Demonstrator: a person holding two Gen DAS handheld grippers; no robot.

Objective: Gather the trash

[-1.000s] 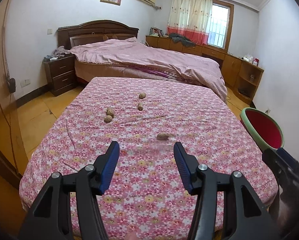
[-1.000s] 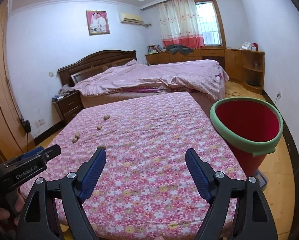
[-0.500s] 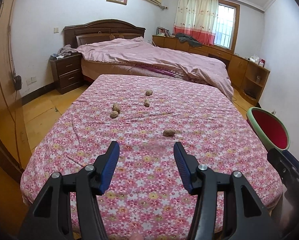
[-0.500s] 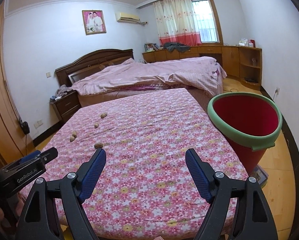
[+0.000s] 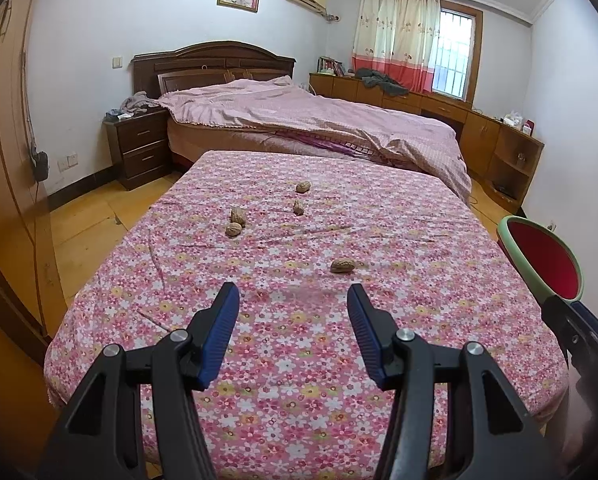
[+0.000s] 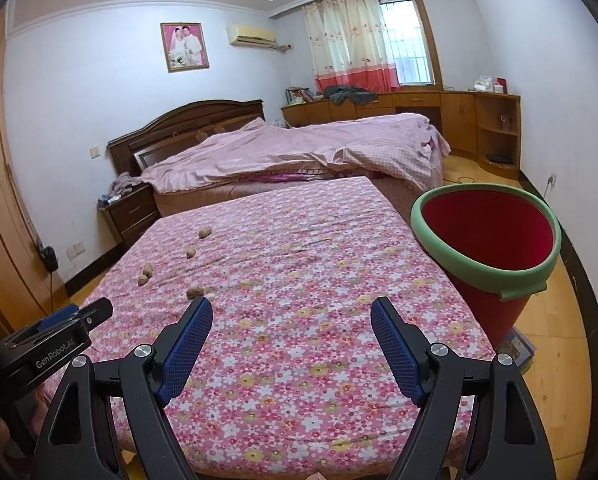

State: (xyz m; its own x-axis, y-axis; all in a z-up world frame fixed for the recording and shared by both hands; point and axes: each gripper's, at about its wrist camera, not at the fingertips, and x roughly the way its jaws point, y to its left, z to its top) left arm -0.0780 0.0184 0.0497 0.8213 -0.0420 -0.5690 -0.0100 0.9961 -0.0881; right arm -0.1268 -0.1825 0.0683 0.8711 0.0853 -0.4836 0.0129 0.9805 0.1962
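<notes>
While both grippers hung above the near edge of the flower-print bed [image 5: 299,360], neither one grasped anything. The left gripper [image 5: 293,300] had its blue fingers [image 5: 219,332] released, about half apart, with only bedspread between them. The right gripper [image 6: 292,312] stood wider, its fingers [image 6: 187,344] also released and empty. Five peanut shells lay on the bedspread: the nearest shell [image 5: 342,266] sat just beyond the left gripper's right finger, a touching pair [image 5: 235,222] lay farther off to the left, and two single shells [image 5: 301,196] lay beyond those, toward the middle. A red bin with a green rim [image 6: 487,248] stood tilted on the wooden floor [image 6: 559,332] just beside the bed's right edge, its mouth facing the grippers. Behind the flowered bed stood a second bed [image 5: 319,120] under a pink cover.
</notes>
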